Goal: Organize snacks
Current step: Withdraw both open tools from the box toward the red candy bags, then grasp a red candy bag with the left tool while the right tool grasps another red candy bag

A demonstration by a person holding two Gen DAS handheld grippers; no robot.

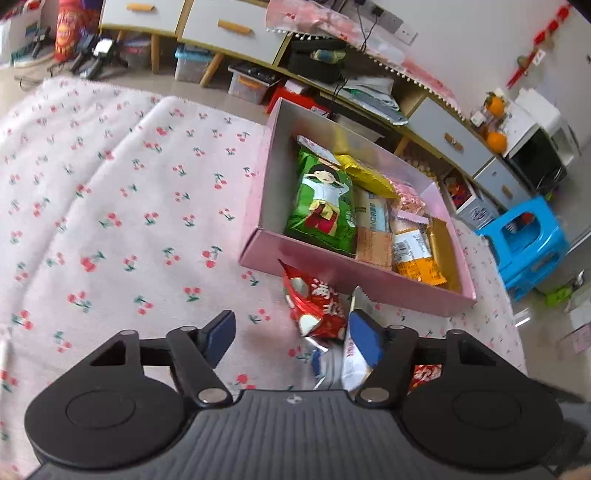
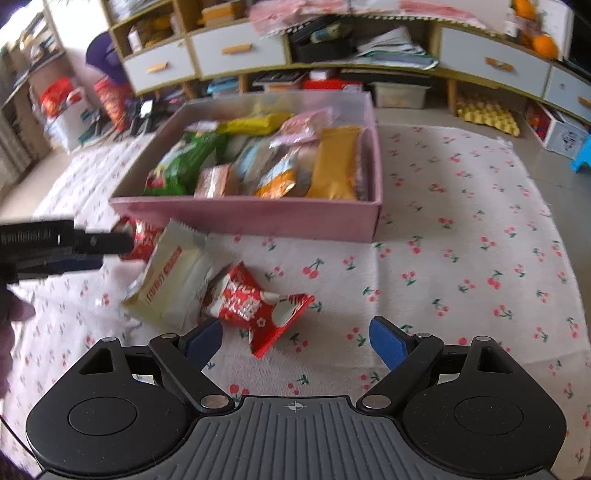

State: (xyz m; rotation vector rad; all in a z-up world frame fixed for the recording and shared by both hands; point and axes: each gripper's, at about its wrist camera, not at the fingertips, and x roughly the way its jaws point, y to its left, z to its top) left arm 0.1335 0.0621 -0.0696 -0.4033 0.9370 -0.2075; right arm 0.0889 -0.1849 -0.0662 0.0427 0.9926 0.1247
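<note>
A pink box [image 1: 332,269] [image 2: 258,218] holds several snack packets, among them a green bag [image 1: 325,199] [image 2: 181,162]. In front of it on the cherry-print cloth lie a red packet [image 1: 314,299] [image 2: 142,240], a cream packet [image 1: 351,354] [image 2: 170,284] and a second red packet [image 2: 258,306]. My left gripper [image 1: 291,332] [image 2: 88,251] is open above the first red packet and the cream packet, holding nothing. My right gripper [image 2: 295,339] is open, just short of the second red packet, whose corner lies between the fingers.
The cherry-print cloth [image 1: 110,206] [image 2: 461,240] covers the surface. Behind the box stand low cabinets with grey drawers [image 1: 229,29] [image 2: 236,51] and storage bins under them. A blue plastic stool [image 1: 528,243] stands at the right. Oranges [image 1: 495,140] sit on a white unit.
</note>
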